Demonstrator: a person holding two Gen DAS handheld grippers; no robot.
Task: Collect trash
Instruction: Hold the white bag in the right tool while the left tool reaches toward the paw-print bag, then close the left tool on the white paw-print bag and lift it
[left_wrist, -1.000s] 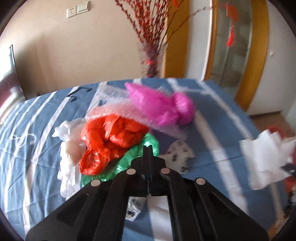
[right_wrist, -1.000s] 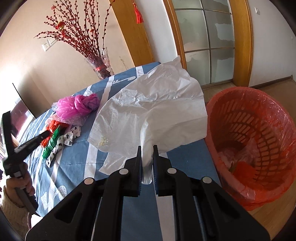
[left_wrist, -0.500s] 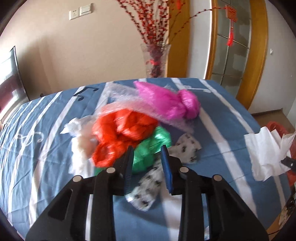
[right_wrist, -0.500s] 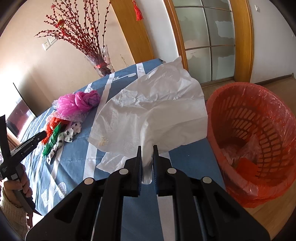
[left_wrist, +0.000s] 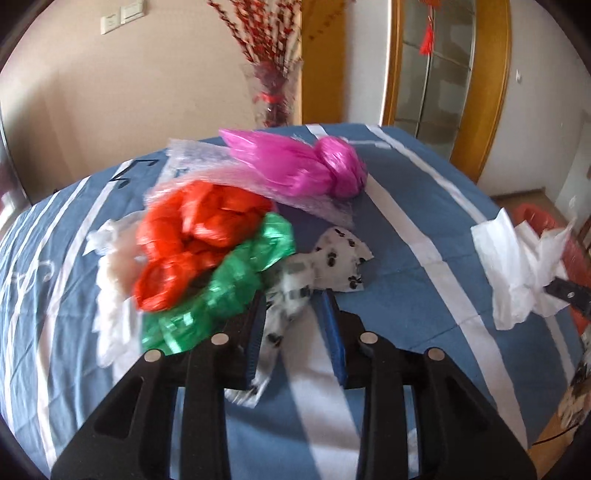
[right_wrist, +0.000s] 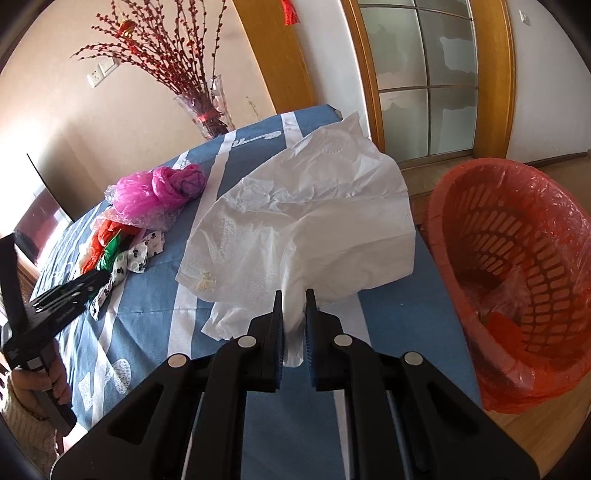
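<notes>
While the white tissue paper is pinched between its narrowly parted fingers, the right gripper is held low over the near edge of the blue striped tablecloth, pointed forward and slightly up. The sheet is gripped by a bunched lower corner and billows upward and outward ahead of the fingertips, hanging beside the red basket, which is lined with a red plastic bag and stands on the floor just to the right of the table.

The left gripper is angled downward toward the cloth, with its fingers spread apart on either side of a white wrapper with black paw prints; whether the pads touch it cannot be told through the blur. From the right wrist view, this gripper is seen reaching in from the left, its handle grasped in a hand with a cream knitted cuff.

Just beyond the wrapper, a green bag, an orange-red bag, pale plastic, bubble wrap and a knotted pink bag are heaped together. A vase of red branches is seen at the far edge.
</notes>
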